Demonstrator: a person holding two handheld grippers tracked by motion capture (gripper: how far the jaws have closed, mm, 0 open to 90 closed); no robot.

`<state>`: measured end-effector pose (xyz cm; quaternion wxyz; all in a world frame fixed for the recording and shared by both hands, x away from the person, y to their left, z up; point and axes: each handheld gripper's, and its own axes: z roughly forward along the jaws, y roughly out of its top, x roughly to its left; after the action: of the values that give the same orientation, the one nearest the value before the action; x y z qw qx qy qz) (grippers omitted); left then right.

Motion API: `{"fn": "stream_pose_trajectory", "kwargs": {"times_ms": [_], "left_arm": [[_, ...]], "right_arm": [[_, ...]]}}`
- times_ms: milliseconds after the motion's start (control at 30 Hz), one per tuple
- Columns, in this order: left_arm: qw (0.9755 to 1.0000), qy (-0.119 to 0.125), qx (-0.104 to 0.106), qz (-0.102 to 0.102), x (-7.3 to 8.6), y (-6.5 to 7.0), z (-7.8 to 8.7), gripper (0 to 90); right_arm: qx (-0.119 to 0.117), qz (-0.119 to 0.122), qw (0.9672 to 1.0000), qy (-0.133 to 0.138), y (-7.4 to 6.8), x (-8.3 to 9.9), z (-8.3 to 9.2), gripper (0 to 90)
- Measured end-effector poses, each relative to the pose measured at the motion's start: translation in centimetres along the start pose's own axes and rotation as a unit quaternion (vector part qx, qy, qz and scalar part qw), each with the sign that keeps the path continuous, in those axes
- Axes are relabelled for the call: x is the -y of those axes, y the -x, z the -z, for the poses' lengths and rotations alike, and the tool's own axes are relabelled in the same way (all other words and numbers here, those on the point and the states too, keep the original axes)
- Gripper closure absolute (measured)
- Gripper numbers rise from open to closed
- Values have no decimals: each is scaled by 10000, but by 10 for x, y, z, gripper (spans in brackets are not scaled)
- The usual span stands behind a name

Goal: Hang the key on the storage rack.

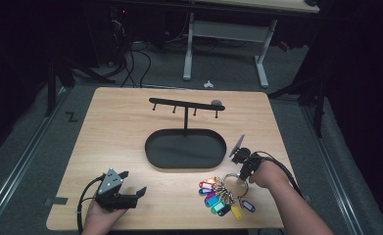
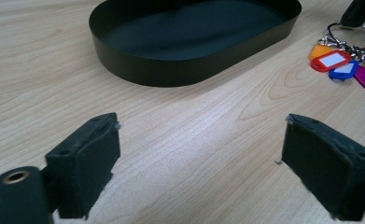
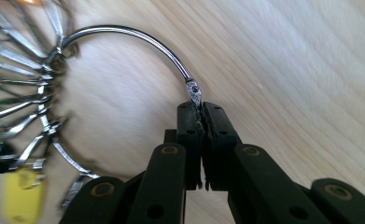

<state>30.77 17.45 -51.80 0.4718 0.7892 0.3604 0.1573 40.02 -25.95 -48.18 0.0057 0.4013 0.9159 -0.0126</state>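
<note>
A large metal key ring (image 1: 235, 182) with several coloured key tags (image 1: 217, 198) lies on the wooden table at the front right. My right gripper (image 1: 244, 172) is shut on the key ring (image 3: 124, 35) at its hinge, the jaws pressed together around the wire. The tags (image 3: 21, 196) hang off the ring to the left in the right gripper view. My left gripper (image 1: 130, 188) rests low at the front left, open, nothing between its fingers (image 2: 84, 163). A black oval tray (image 1: 152, 147) with an upright hook rack (image 1: 185, 104) stands in the table's middle.
The tray's wall (image 2: 171, 70) rises ahead in the left gripper view, with tags (image 2: 332, 60) to its right. A white desk frame (image 1: 226, 46) and cables stand on the floor beyond the table. A strip of tape (image 1: 56, 200) marks the front left edge.
</note>
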Motion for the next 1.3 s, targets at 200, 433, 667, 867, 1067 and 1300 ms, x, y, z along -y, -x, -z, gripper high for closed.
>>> {"fn": "stream_pose_trajectory", "kwargs": {"times_ms": [200, 433, 667, 867, 1067, 1300], "left_arm": [[10000, -15, 62, -24, 2, 0, -1, 174], [9999, -61, 6, -145, 3, 1, 1, 178], [9999, 128, 52, 49, 7, -7, 7, 186], [9999, 39, 41, -119, 4, -5, -1, 190], [9999, 65, 28, -135, 4, -5, 1, 194], [9996, 117, 95, -227, 4, 0, 2, 196]], "right_arm": [[12, 293, 9988, 403, -17, 0, 33, 870], [-96, 440, 9969, 641, -27, 3, 59, 873], [-245, 492, 9943, 919, -31, 4, 88, 874], [-309, 500, 9938, 940, -35, 4, 105, 874], [-241, 495, 9942, 920, -34, 4, 121, 874], [-129, 521, 9923, 1112, -36, -1, 151, 874]]}}
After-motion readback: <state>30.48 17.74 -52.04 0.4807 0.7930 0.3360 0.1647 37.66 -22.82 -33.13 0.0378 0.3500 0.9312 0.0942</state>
